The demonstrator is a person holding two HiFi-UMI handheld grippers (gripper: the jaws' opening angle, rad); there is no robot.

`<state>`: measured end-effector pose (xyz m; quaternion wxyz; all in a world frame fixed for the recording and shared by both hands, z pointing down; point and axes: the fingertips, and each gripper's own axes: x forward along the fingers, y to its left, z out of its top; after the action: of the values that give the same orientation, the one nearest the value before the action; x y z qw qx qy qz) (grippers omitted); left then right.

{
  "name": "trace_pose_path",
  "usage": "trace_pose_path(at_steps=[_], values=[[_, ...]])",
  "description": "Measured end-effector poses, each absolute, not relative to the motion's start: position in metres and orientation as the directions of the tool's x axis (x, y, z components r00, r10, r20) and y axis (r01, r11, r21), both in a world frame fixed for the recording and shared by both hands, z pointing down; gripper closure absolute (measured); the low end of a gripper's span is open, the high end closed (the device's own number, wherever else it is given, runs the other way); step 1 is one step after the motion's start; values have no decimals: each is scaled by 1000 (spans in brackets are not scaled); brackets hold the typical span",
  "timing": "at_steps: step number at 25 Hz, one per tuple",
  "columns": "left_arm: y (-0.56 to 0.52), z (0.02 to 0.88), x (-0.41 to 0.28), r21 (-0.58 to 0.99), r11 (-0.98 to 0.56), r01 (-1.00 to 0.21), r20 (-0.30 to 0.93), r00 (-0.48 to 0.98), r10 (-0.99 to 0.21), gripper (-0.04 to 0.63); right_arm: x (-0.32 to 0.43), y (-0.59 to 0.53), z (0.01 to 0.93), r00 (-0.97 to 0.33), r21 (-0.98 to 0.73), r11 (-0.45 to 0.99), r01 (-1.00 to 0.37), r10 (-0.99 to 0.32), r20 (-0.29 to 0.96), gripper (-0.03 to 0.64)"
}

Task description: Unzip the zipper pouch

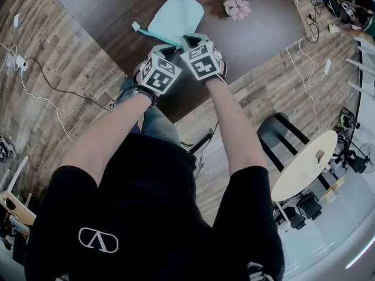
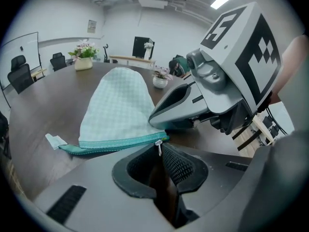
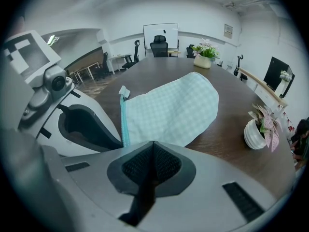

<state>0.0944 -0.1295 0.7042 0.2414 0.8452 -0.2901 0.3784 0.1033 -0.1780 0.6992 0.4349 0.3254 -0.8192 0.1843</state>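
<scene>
The left claw [image 2: 161, 151] is pressed together on the small silver zipper pull [image 2: 158, 147], which stands right at its tips at the near end of the teal zipper band [image 2: 116, 143]. The right claw [image 3: 152, 148] is also closed, nipping the near corner of the zipper pouch [image 3: 174, 109] just beside the pull. The two claws sit nearly touching, side by side, the marker cubes angled toward each other in the head view.

The pouch is pale mint with a fine check. It lies flat on the dark brown table [image 1: 111, 13], its rounded closed end pointing away from the person. The zipper runs along its straight edge and looks closed along the length that shows. A small pale tab [image 2: 54, 140] sticks out at the band's far end.

Farther out on the table, to the right of the pouch and well apart from it, stands a white pot of pink flowers [image 3: 260, 129].
</scene>
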Motion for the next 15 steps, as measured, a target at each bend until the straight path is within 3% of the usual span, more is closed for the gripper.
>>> trace_pose_path(at_steps=[7,15], values=[[-133,704,90,166,-741,-651,772,553,-313,586,102,-177,699,-410,-3,741,-672,-368,834,618],[-134,705,90,197,-752,-629,762,581,-286,591,99,-175,700,-387,114,827,-551,-374,843,618]])
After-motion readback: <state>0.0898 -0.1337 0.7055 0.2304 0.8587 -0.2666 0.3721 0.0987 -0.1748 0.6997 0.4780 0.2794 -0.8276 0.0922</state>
